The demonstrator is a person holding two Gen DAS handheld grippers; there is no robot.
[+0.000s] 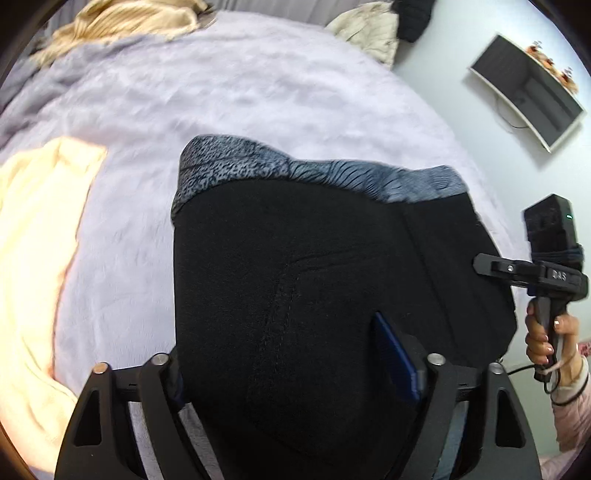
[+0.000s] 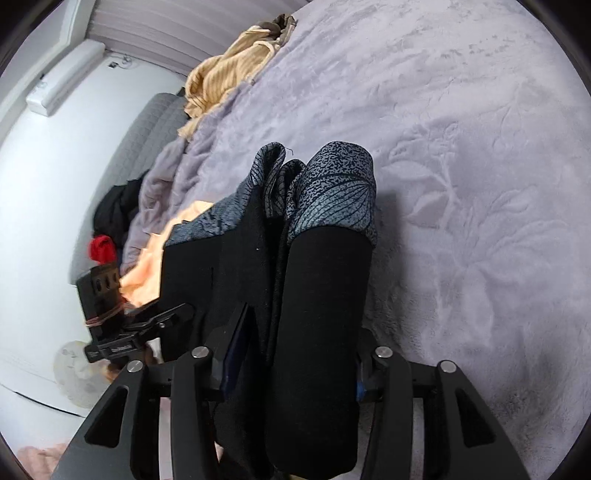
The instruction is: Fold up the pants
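One pair of black pants [image 1: 295, 280] with a grey patterned waistband [image 1: 314, 173] hangs over the lilac bed [image 1: 258, 92], bunched folds running through both tools. Two hand-held grippers are in play: the left hand-held gripper [image 1: 291, 373] has the cloth filling its jaws and pinches it, and the right hand-held gripper [image 2: 291, 354] likewise grips a thick roll of the pants. Three other garments lie on the bed: one pale yellow piece [image 1: 40, 236] at left, one tan heap [image 1: 122, 26] far left, one beige piece [image 1: 369, 33] far right.
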